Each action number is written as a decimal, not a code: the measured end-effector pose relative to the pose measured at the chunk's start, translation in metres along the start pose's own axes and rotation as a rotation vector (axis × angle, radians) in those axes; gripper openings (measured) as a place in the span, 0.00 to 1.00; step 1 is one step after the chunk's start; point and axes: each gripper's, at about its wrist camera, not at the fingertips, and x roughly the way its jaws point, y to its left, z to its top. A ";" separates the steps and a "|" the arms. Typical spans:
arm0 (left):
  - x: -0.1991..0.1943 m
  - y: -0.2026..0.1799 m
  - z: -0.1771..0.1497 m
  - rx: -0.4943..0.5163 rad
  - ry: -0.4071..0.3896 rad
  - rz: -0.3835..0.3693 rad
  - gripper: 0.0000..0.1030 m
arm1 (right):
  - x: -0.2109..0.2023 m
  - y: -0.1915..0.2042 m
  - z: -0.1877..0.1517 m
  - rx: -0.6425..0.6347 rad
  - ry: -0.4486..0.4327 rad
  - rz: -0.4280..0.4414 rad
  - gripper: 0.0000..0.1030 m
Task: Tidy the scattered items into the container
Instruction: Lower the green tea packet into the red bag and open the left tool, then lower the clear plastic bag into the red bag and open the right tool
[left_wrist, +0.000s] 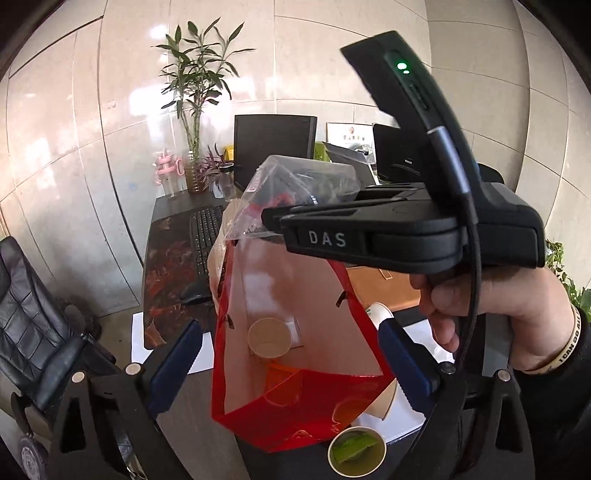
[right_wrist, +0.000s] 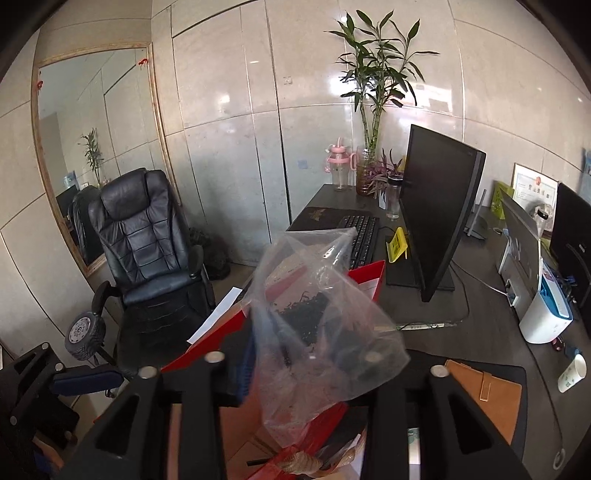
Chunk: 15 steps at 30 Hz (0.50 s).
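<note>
The left gripper (left_wrist: 288, 358) stands wide apart around the red bag (left_wrist: 295, 369) near the desk (right_wrist: 480, 306) edge, not pressing it. Above the bag's mouth, the right gripper (right_wrist: 310, 373) has the clear plastic bag (right_wrist: 321, 314) between its part-open fingers; whether they pinch it I cannot tell. A paper cup (left_wrist: 267, 338) lies inside the red bag.

Glossy red paper bag (left_wrist: 295, 402); clear crinkled plastic pouch (right_wrist: 325, 317) (translucent).

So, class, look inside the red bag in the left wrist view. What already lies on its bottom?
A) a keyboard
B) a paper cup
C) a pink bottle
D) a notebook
B: a paper cup lies on its side on the floor of the red bag, open mouth toward the camera; the keyboard, bottle and notebook are all outside it on the desk.
</note>
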 end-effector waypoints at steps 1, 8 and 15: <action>0.001 0.001 0.000 -0.003 0.000 -0.001 0.96 | 0.000 -0.001 0.000 0.007 -0.003 -0.003 0.78; -0.005 0.002 -0.011 -0.023 -0.021 -0.001 0.96 | -0.010 -0.002 0.000 0.023 -0.044 0.022 0.90; -0.010 0.001 -0.015 -0.026 -0.028 0.000 0.96 | -0.018 0.018 0.001 -0.126 -0.031 -0.024 0.90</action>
